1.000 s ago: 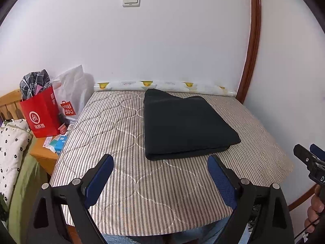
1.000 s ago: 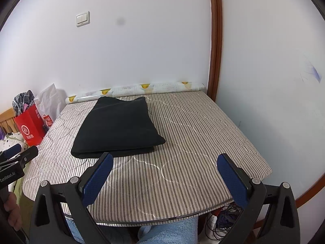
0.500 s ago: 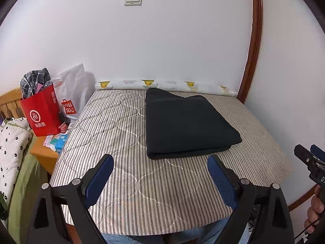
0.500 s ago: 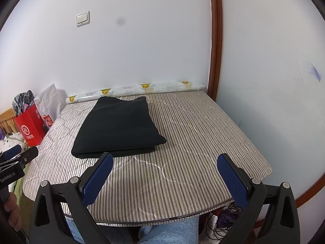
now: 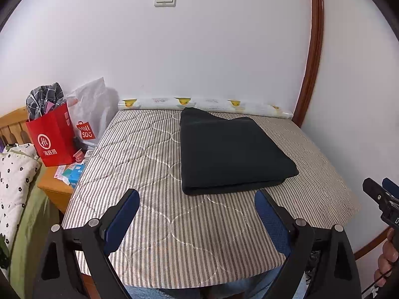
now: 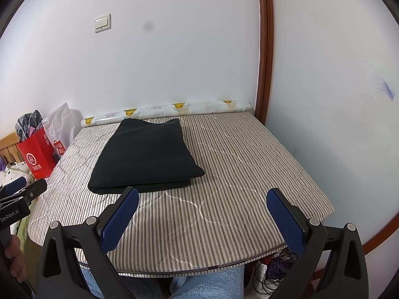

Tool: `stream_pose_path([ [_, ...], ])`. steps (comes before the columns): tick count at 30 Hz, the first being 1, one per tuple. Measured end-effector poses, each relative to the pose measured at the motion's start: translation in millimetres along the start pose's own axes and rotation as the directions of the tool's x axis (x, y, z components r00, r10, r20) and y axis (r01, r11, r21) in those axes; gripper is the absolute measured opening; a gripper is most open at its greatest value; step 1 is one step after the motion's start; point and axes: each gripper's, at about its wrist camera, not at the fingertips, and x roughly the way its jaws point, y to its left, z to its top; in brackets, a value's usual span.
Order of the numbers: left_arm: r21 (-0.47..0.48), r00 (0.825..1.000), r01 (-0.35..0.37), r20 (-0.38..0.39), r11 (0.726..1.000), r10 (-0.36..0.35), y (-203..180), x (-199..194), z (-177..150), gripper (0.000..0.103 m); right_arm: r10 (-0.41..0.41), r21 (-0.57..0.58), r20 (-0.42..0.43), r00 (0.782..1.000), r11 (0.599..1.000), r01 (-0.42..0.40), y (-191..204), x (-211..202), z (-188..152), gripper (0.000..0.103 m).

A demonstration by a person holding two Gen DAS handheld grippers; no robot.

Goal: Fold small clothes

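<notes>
1. We've got both grippers pulled back off the near edge of the table, and neither one is touching anything. The left gripper has its jaws spread wide with nothing between them, and the right gripper is the same: wide apart, empty.

2. The dark garment sits on the striped table cover, toward the back, its far edge just beside the rolled-up duck-print sheet along the wall. From the right wrist view the garment lies left of centre, well apart from the right edge.

3. It already looks folded into a neat rectangle, with stacked layers showing along the near edge. So we'd say this piece is basically done, or has one fold left at most. Honestly we can't tell what kind of garment it is, the fabric is too dark to read any seams.

4. Next move, as we see it: either halve it once more by pinching the two near corners and carrying them to the far edge, or leave it and grab a new piece. We don't see any loose clothes on the table. The red shopping bag off to the left has some checked fabric sticking out, maybe that's the supply.
</notes>
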Motion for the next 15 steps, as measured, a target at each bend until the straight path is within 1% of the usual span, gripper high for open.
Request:
stream_pose_path([
  [15,-0.012,1.000,-0.011,0.001,1.000,0.011,0.1,2.4,1.3,0.093,0.004,-0.006,-0.001,1.000,1.000,-0.004,3.7,1.7,-0.3,0.101],
])
